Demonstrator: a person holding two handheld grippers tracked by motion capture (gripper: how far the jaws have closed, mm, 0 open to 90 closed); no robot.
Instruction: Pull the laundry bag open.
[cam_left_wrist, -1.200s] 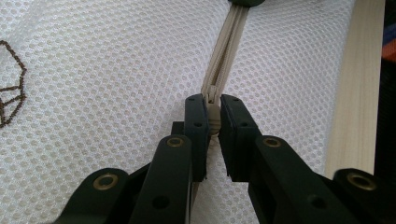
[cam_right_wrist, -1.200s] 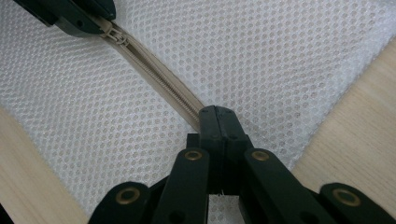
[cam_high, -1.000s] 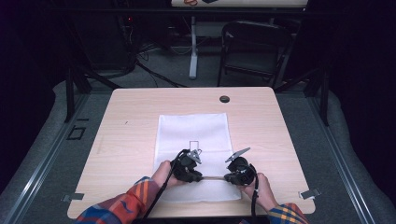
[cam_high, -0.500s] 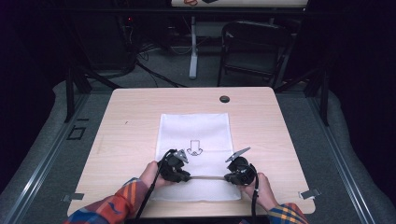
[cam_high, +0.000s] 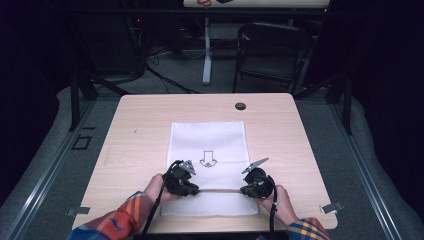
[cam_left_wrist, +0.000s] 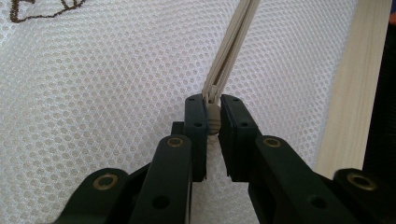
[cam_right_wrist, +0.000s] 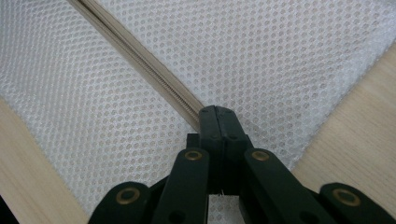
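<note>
Here the left hand-held gripper (cam_left_wrist: 212, 116) pinches the zip pull (cam_left_wrist: 213, 119) of the mesh bag (cam_high: 207, 145); the right hand-held gripper (cam_right_wrist: 218, 114) clamps the zip (cam_right_wrist: 140, 58) end.

One white mesh laundry bag (cam_high: 208, 145) lies on the desk (cam_high: 135, 145), reaching its near edge. The bag bears one printed arrow mark (cam_high: 207, 159), one beige zipper (cam_right_wrist: 140, 56) and one zipper pull (cam_left_wrist: 213, 119). Two grippers work at it: the left gripper (cam_high: 186, 186) and the right gripper (cam_high: 250, 189). One small black round cap (cam_high: 240, 106) sits near the desk's far edge.
</note>
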